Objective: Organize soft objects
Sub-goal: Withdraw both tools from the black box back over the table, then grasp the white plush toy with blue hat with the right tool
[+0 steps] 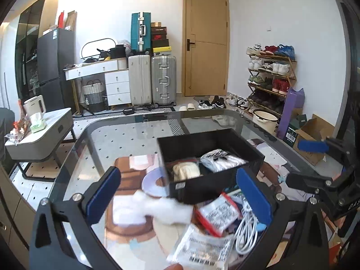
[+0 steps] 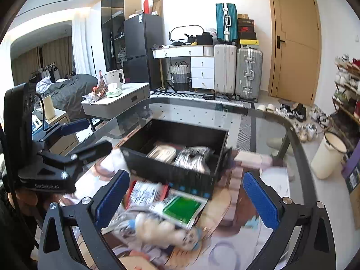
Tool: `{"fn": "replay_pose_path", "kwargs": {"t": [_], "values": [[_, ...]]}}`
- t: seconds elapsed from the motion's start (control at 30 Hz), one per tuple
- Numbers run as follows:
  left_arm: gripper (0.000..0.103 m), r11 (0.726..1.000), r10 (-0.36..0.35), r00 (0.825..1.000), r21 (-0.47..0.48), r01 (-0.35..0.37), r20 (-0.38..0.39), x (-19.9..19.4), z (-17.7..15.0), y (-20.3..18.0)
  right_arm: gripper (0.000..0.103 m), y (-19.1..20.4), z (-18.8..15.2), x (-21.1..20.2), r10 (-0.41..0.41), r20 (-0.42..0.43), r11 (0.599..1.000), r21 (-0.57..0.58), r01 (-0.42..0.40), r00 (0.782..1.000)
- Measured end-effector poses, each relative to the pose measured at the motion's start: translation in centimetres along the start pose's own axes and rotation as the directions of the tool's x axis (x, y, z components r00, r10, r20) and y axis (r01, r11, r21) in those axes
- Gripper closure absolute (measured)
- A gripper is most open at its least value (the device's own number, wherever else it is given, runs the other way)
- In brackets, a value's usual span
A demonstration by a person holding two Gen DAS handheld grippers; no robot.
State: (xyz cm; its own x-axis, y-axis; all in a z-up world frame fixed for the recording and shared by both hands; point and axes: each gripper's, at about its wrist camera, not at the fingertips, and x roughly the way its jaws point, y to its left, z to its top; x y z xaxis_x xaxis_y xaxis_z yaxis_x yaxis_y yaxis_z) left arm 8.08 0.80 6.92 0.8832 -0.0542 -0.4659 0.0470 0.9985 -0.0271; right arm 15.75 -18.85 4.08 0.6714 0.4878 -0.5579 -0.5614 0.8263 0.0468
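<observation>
Here the left hand-held gripper [image 1: 177, 199] hovers with its blue pads spread apart over a white fluffy item [image 1: 157, 209] lying on the glass surface [image 1: 108, 135]. The right hand-held gripper [image 2: 183, 199] is likewise spread wide and empty above blurred packets [image 2: 180, 207]. Just beyond both sits a black box [image 1: 209, 157], holding a cream bundle [image 1: 185, 172] beside a white-and-black folded bundle [image 1: 221, 158].

A box [image 1: 210, 164] is set on the table [image 1: 126, 135]. Two folded bundles [image 1: 203, 165] are laid side by side in it. Packets [image 1: 213, 222] and a cable [image 1: 246, 231] are piled near the box; suitcases [image 1: 151, 79] are stood far behind.
</observation>
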Motion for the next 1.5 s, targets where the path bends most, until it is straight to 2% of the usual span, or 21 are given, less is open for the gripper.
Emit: {"fn": "replay_pose_path", "kwargs": {"t": [0.23, 0.57, 0.87, 1.03, 1.5], "values": [[0.0, 0.998, 0.046, 0.999, -0.041, -0.047, -0.013, -1.3, -3.3, 0.8, 0.001, 0.2, -3.4, -0.1, 0.031, -0.034, 0.997, 0.074, -0.029, 0.999], [0.0, 0.998, 0.026, 0.995, -0.06, -0.032, -0.095, -0.2, -7.2, 0.3, 0.0, -1.2, -6.2, 0.6, 0.059, -0.104, 0.987, 0.158, -0.043, 0.993], [0.0, 0.997, -0.003, 0.993, -0.077, -0.005, -0.115, 0.1, -7.5, 0.8, 0.0, -1.7, -7.3, 1.2, 0.103, -0.139, 0.977, 0.198, -0.074, 0.985], [0.0, 0.997, -0.022, 0.99, -0.078, 0.011, -0.142, 0.7, -7.4, 0.6, 0.0, -1.6, -7.4, 1.9, 0.106, -0.165, 0.979, 0.189, -0.074, 0.981], [0.0, 0.997, -0.037, 0.989, -0.075, 0.026, -0.146, 0.9, -7.7, 0.6, 0.001, -1.2, -6.9, 4.7, 0.159, -0.236, 0.98, 0.153, -0.125, 0.959]]}}
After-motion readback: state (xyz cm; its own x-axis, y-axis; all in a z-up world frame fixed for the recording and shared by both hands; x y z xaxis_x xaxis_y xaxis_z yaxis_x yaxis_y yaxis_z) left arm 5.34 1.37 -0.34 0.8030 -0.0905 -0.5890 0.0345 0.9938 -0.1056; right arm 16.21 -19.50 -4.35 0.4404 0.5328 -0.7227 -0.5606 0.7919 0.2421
